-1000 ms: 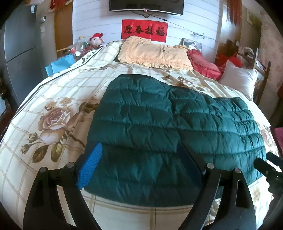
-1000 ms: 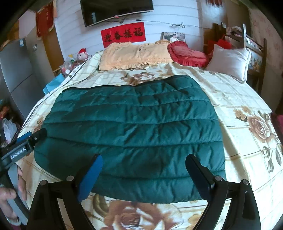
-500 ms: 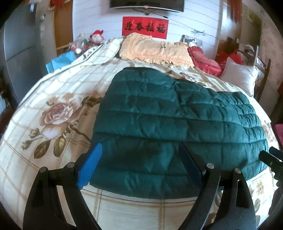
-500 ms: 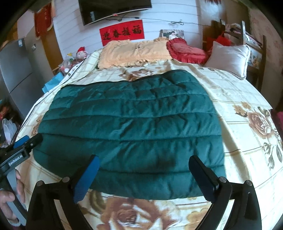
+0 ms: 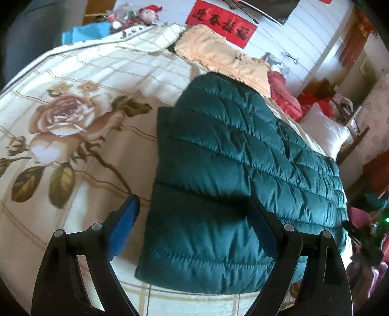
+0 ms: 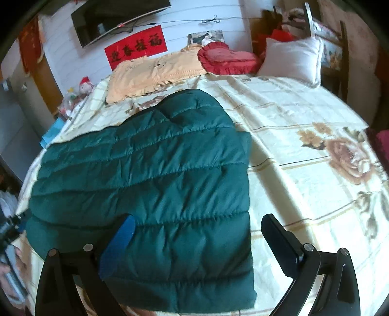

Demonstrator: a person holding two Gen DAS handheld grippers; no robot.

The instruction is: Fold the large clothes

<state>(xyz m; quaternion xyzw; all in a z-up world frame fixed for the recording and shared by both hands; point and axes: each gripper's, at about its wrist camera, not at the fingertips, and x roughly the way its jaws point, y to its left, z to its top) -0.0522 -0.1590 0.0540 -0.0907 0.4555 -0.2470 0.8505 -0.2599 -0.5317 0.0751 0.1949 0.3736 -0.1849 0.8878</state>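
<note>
A dark green quilted down jacket (image 5: 233, 175) lies flat and folded on the flowered bed sheet (image 5: 73, 136); it also shows in the right wrist view (image 6: 155, 184). My left gripper (image 5: 194, 223) is open and empty, hovering over the jacket's near left corner, its left finger over the sheet. My right gripper (image 6: 197, 235) is open and empty over the jacket's near right corner, its right finger over the sheet (image 6: 304, 170). The left gripper tool (image 6: 9, 231) shows at the left edge of the right wrist view.
A beige pillow (image 6: 155, 73), a red cushion (image 6: 226, 58) and a white pillow (image 6: 291, 60) lie at the head of the bed. A stuffed toy (image 5: 148, 14) and a blue box (image 5: 85, 32) stand beside the bed's left side. A television (image 6: 116, 19) hangs on the wall.
Both grippers have spread apart and tilted outward: the left now sits over the jacket's left corner, the right over its right corner. Both stay open. The jacket has not moved.
</note>
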